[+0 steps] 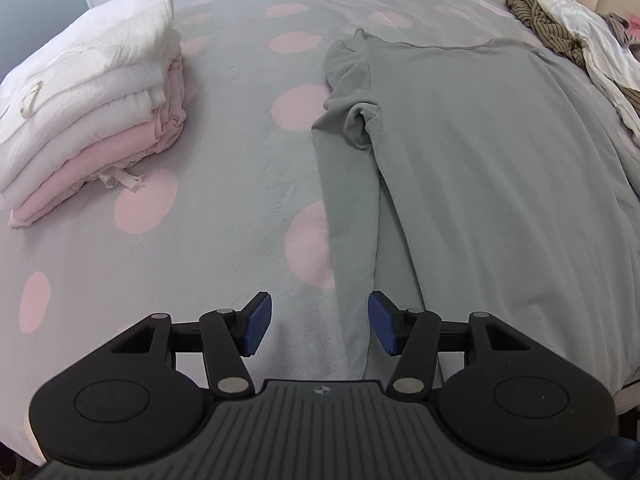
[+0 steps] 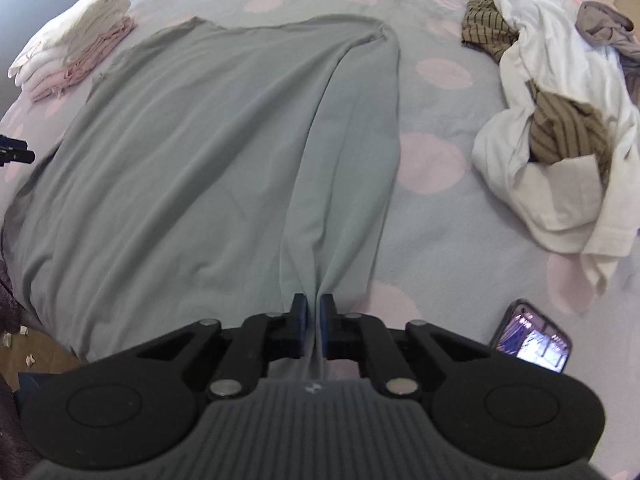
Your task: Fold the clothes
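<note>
A grey long-sleeved top (image 1: 480, 152) (image 2: 200, 152) lies spread flat on the bed, neck at the far end, hem toward me. Its left sleeve (image 1: 348, 184) runs along the left edge and its right sleeve is folded in over the body. My left gripper (image 1: 320, 326) hovers open above the top's near left edge, with no cloth between its blue pads. My right gripper (image 2: 314, 320) is shut on the fabric of the near right hem, which bunches into folds that rise to the pads. The tip of the left gripper (image 2: 14, 152) shows at the left edge of the right wrist view.
A stack of folded white and pink clothes (image 1: 92, 120) (image 2: 76, 40) sits at the far left of the polka-dot bedcover (image 1: 240, 208). A heap of unfolded white and striped brown clothes (image 2: 560, 120) (image 1: 568, 36) lies to the right. A phone (image 2: 532, 338) rests near my right gripper. The floor (image 2: 36, 356) shows at lower left.
</note>
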The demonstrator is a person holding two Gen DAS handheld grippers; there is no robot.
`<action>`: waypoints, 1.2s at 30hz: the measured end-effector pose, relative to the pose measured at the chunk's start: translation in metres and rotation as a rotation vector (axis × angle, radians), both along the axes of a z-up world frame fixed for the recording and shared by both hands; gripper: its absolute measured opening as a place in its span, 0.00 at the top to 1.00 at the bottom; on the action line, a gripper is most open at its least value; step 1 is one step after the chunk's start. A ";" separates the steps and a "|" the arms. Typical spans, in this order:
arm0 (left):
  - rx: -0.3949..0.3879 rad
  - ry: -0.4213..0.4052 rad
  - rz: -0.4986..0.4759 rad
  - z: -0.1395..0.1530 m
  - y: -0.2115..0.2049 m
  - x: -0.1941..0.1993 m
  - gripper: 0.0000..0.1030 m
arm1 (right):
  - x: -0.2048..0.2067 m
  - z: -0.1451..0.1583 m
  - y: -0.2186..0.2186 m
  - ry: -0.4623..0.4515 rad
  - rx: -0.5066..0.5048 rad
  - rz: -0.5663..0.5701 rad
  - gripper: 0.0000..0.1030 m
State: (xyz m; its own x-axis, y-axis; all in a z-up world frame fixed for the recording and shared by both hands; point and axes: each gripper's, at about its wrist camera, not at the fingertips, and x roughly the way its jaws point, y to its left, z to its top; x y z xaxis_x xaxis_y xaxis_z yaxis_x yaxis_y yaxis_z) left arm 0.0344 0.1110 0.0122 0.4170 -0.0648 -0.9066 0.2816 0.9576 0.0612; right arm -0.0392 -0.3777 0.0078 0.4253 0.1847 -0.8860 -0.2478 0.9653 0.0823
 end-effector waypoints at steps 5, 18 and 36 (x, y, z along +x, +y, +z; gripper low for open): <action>0.000 0.020 -0.027 -0.004 -0.004 0.001 0.50 | 0.012 0.039 -0.028 -0.098 -0.063 -0.106 0.93; -0.008 0.070 -0.059 -0.020 -0.007 0.004 0.50 | 0.070 0.107 -0.135 -0.325 -0.208 -0.526 0.94; -0.080 0.121 -0.045 -0.033 -0.006 0.002 0.51 | 0.068 0.108 -0.124 -0.418 -0.147 -0.615 0.49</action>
State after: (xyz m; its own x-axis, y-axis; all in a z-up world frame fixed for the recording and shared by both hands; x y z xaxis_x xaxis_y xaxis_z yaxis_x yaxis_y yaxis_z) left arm 0.0366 0.1047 -0.0206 0.2998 -0.1548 -0.9414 0.3255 0.9441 -0.0516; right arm 0.0292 -0.5021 0.1158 0.7191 -0.3021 -0.6258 0.3567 0.9333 -0.0408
